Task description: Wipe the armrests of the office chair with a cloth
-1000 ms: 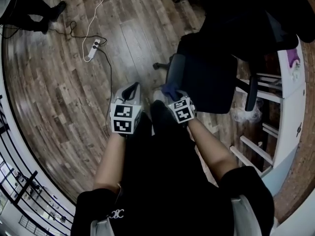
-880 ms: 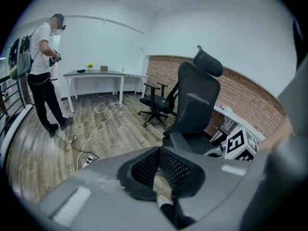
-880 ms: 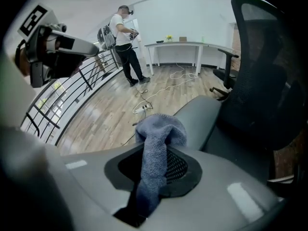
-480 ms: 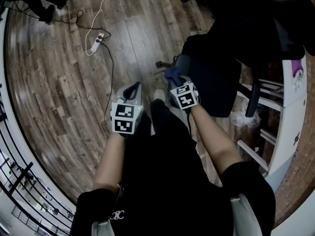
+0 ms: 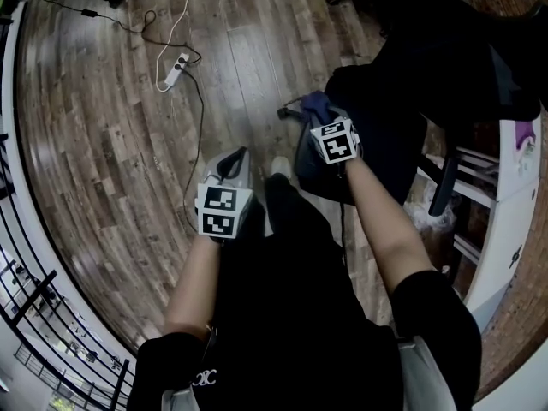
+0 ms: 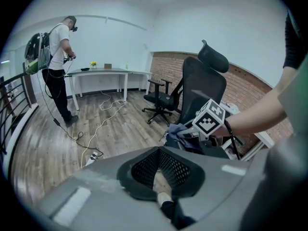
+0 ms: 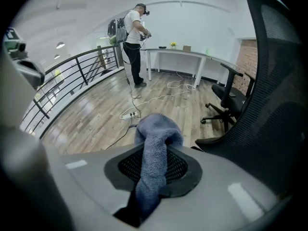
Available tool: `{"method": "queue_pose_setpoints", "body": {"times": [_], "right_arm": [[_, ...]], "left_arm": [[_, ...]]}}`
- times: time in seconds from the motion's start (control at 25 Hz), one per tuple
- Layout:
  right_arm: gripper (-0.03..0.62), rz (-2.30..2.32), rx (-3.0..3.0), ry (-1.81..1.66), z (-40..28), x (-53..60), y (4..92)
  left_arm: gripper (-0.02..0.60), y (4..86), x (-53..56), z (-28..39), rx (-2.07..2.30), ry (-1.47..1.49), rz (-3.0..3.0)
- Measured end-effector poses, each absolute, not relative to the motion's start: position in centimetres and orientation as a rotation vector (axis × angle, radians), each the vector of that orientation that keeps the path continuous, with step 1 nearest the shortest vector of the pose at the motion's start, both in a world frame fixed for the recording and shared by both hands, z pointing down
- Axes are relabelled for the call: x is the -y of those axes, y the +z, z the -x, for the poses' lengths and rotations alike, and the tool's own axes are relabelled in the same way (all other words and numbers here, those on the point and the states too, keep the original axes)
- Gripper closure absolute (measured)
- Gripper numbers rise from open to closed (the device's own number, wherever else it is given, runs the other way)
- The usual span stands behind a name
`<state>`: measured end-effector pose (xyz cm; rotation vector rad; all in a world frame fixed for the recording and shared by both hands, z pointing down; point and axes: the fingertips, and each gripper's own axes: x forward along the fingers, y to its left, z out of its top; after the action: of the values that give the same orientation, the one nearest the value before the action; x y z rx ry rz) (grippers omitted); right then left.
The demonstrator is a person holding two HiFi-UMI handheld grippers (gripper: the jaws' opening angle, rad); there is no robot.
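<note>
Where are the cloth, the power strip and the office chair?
cloth (image 7: 156,150): right gripper view, blue fold between the jaws.
power strip (image 5: 174,74): head view, middle of its white body.
office chair (image 7: 276,105): right gripper view, mesh backrest.

Black short-sleeved top (image 5: 282,332), black trousers (image 5: 289,205), grey left gripper (image 5: 232,156), right gripper (image 5: 315,114), black-and-white marker cubes (image 5: 217,211).

Open wood floor (image 5: 103,144) left of office chair (image 5: 385,139): free passage. Power strip (image 5: 174,72), trailing cable (image 5: 202,110) cross it. White shelving (image 5: 505,204) tight behind chair on right. Right gripper (image 5: 318,116), cloth (image 7: 155,148) in jaws, close against chair's near edge.
</note>
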<state>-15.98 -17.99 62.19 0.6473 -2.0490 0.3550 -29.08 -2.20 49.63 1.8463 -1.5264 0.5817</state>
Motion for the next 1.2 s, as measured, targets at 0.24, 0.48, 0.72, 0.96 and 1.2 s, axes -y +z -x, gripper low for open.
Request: {"method": "queue_pose_setpoints", "body": {"times": [0.24,0.48,0.72,0.96,1.2], "right_arm": [[0.517,-0.736,2.044,0.432,15.0,21.1,62.2],[0.517,-0.836,2.043,0.496,12.5,23.1,62.3],[0.517,-0.979,1.977,0.63,9.4,24.6,62.8],[0.52,-1.036,1.944,0.695,8.0,22.4,63.2],[0.522,-1.075,1.934,0.808,7.0,17.7,63.8]], "left_arm": [[0.578,49.6,3.3,28.4,1.509,0.613,-1.871],[0.578,49.1,4.6,27.6,1.525,0.641,-1.904],[0.578,49.5,5.1,27.1,1.493,0.659,-1.912],[0.578,49.8,5.5,26.8,1.461,0.667,-1.926],[0.578,49.7,5.4,26.2,1.433,0.672,-1.955]]}}
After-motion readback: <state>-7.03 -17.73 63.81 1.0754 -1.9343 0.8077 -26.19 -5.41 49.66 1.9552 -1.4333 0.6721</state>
